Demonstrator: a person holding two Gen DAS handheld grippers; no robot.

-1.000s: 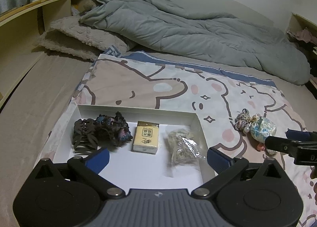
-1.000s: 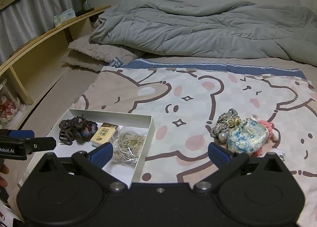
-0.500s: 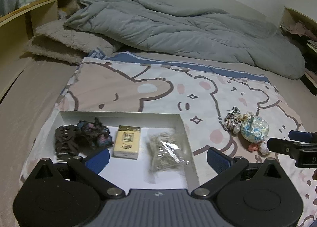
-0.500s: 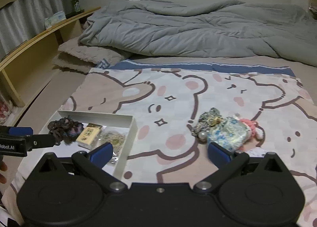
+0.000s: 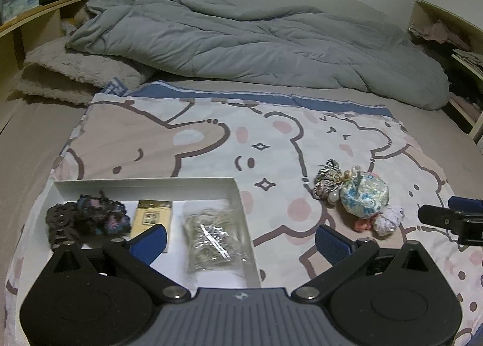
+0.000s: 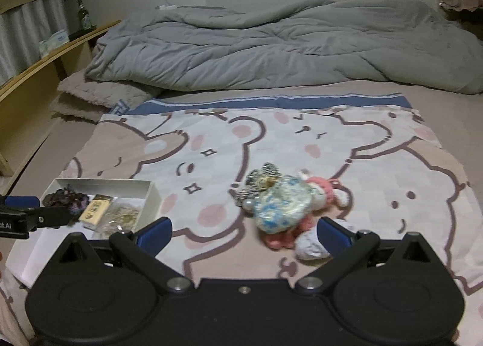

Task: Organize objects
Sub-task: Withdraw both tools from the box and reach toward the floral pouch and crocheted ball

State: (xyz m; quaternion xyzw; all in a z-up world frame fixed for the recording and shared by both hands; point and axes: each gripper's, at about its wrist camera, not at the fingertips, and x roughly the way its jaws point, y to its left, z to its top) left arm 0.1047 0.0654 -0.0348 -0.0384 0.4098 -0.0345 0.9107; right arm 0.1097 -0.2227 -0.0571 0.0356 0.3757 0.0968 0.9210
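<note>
A white tray (image 5: 145, 183) lies on the bear-print blanket and holds a dark claw clip (image 5: 59, 219), a dark scrunchie (image 5: 101, 216), a small yellow box (image 5: 152, 216) and a clear bag of rubber bands (image 5: 211, 231). A pile lies to its right: a striped scrunchie (image 5: 327, 175), a blue floral pouch (image 5: 363, 193), a pink item (image 5: 362, 225) and a lilac scrunchie (image 5: 389, 219). My left gripper (image 5: 241, 240) is open over the tray's near right corner. My right gripper (image 6: 244, 234) is open just in front of the floral pouch (image 6: 280, 207). The tray (image 6: 151, 195) sits to its left.
A crumpled grey duvet (image 5: 256, 41) fills the back of the bed. A beige pillow (image 5: 75, 80) lies at back left. A wooden shelf (image 5: 39, 14) with a bottle and tissues runs along the left. Shelves with clothes (image 5: 446, 41) stand at right.
Both grippers have shifted right. The tray has slid left in both views and the pile has come nearer to the right gripper. Both grippers stay open.
</note>
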